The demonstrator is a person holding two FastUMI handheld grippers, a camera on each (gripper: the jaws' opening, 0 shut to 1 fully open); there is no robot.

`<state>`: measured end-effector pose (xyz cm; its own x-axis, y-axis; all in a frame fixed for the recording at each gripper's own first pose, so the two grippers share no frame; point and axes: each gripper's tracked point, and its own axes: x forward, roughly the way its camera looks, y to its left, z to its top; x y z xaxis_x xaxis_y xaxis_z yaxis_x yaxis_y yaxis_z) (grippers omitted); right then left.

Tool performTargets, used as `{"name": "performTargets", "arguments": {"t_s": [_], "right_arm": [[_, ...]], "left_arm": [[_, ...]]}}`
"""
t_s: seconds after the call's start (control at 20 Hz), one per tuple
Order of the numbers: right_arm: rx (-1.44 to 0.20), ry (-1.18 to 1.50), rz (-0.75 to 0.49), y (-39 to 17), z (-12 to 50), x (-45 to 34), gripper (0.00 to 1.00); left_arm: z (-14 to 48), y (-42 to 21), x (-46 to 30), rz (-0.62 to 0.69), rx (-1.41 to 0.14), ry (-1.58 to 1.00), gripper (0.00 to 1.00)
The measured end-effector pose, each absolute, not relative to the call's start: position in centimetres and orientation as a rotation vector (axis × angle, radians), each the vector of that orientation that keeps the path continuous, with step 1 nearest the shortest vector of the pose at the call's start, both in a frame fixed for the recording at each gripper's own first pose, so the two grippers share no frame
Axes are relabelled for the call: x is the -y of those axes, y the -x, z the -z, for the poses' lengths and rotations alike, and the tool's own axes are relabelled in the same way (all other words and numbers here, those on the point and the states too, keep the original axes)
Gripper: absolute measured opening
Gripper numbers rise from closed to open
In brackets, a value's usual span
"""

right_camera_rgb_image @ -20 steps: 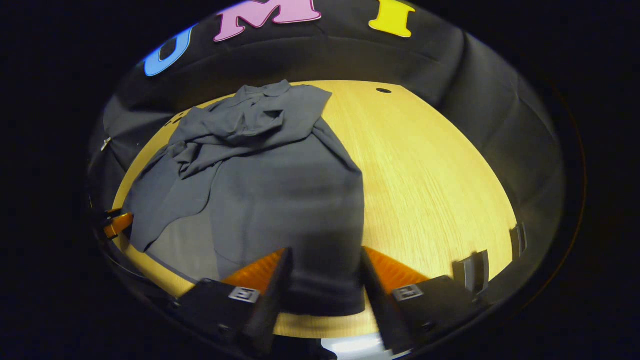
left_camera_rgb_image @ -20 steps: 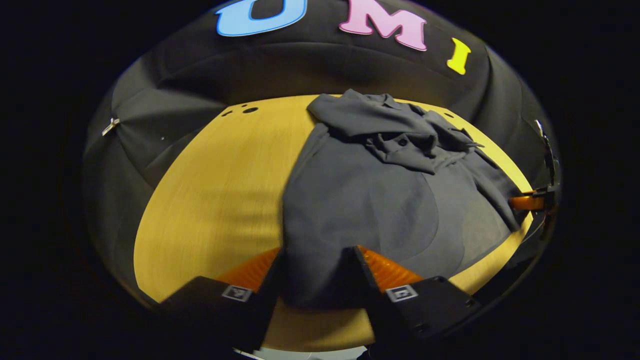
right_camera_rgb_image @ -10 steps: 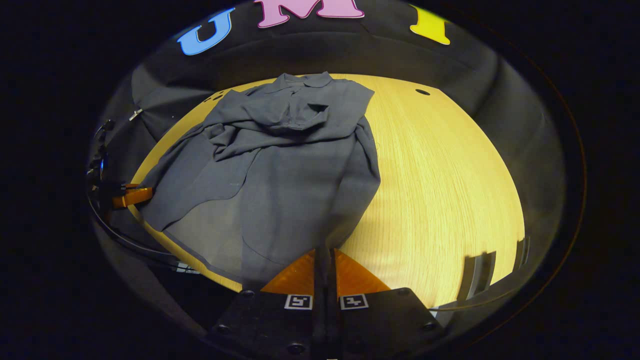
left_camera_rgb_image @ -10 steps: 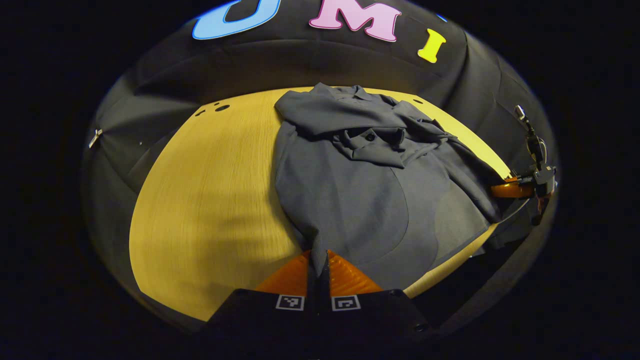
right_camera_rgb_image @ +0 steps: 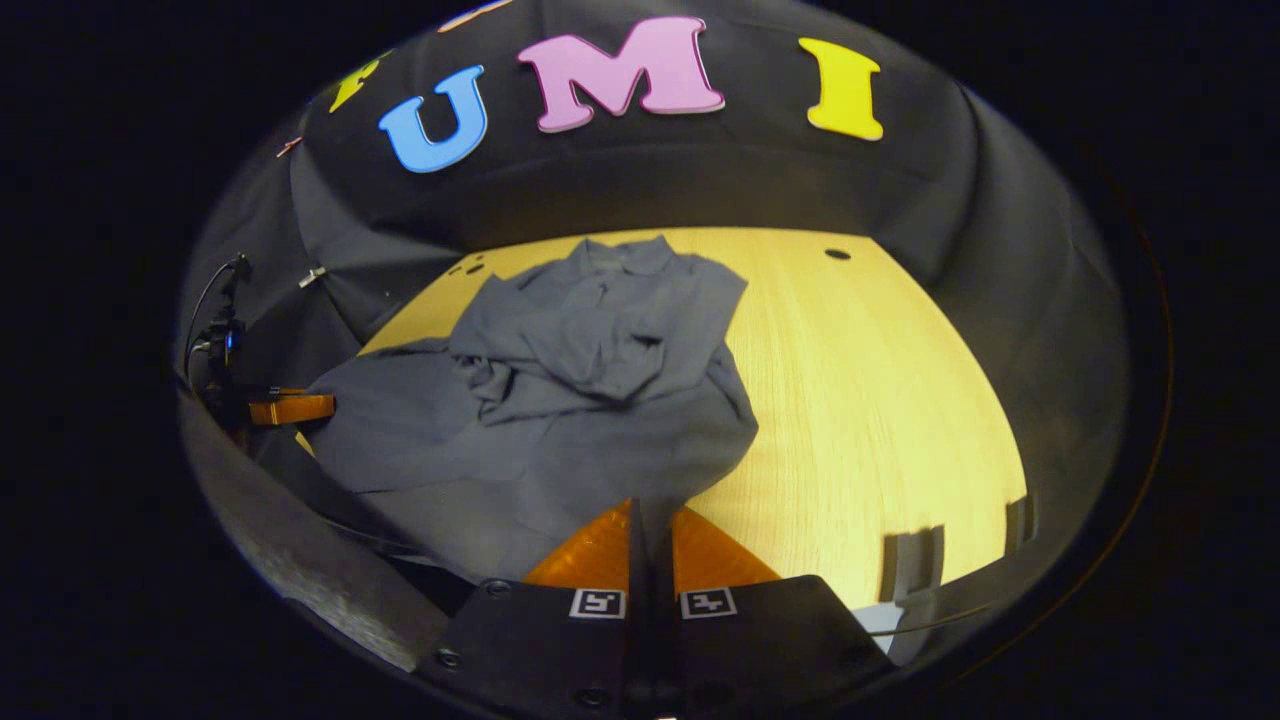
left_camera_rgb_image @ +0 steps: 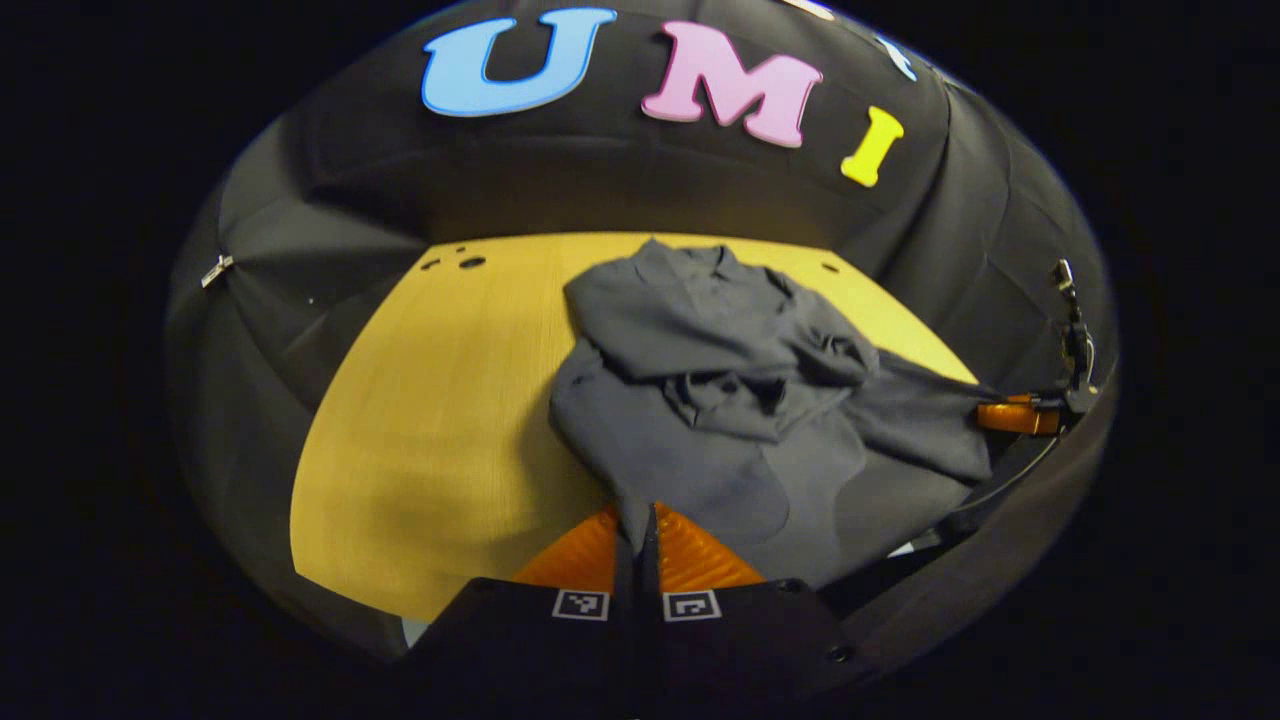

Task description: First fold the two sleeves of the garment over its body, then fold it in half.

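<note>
**Hem pinched at both corners, half-fold in hand**

The shirt [left_camera_rgb_image: 720, 400] lies on the table [left_camera_rgb_image: 440, 400], collar toward the far wall, both sleeves [right_camera_rgb_image: 590, 360] already bunched across the chest. The left gripper [left_camera_rgb_image: 636, 540] has its fingers closed on the near hem corner; the right gripper [right_camera_rgb_image: 651, 535] is likewise clamped on the other hem corner. Cloth between the two hangs slack and lifted off the wood.

Material: thin, matt grey woven fabric with a buttoned placket, limp and light. It creases readily and holds no shape. Judged likely to sag in the middle and drag the loose sleeves out of place when carried. The hem corners are the sound place to hold it; keep it taut between them. The tabletop is smooth, pale wood grain.
</note>
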<state>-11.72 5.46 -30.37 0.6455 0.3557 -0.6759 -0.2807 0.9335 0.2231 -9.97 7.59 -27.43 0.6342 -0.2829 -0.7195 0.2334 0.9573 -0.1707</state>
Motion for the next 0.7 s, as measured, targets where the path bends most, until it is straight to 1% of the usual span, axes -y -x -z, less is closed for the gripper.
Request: {"name": "performTargets", "arguments": {"t_s": [0.15, 0.35, 0.7], "right_arm": [[-0.679, -0.113, -0.355, 8.1, 26.8, -5.6, 0.05], [-0.566, -0.129, -0.343, 3.5, 23.2, -5.8, 0.05], [-0.452, -0.119, -0.298, -5.3, 19.5, -5.3, 0.05]], "left_arm": [[24.0, 6.5, -7.4, 0.288, -0.737, 0.08, 0.06], [21.2, 2.1, -7.1, 0.285, -0.651, 0.095, 0.05], [17.3, -6.4, -7.3, 0.255, -0.503, 0.097, 0.05]]}}
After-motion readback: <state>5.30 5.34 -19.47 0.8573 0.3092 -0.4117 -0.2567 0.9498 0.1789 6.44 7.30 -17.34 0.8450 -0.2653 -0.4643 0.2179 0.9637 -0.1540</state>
